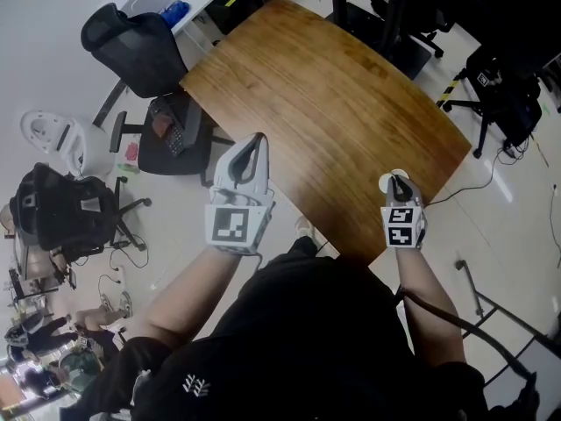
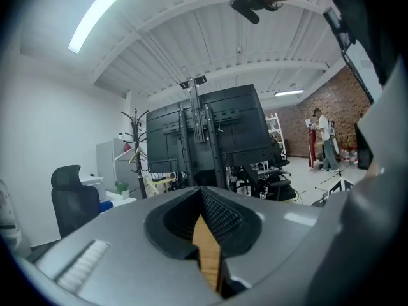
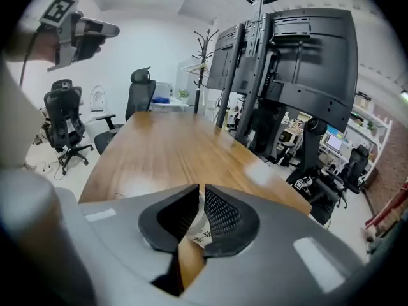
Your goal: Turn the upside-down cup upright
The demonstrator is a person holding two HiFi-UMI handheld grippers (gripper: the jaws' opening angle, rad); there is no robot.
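Where the wooden table (image 1: 333,103) comes to its near right corner, the right gripper (image 1: 399,181) is clamped on a white cup (image 3: 200,228), the cup's thin wall pinched between jaws that are almost together. Whether the cup touches the wood I cannot tell. The left gripper (image 1: 257,139), near the table's front edge, points level with its jaws together on nothing. Past the far left corner stands a black chair (image 1: 131,46).

A wooden table (image 1: 333,121) stands on pale floor (image 1: 53,68), black office chair (image 1: 131,42) beside it.
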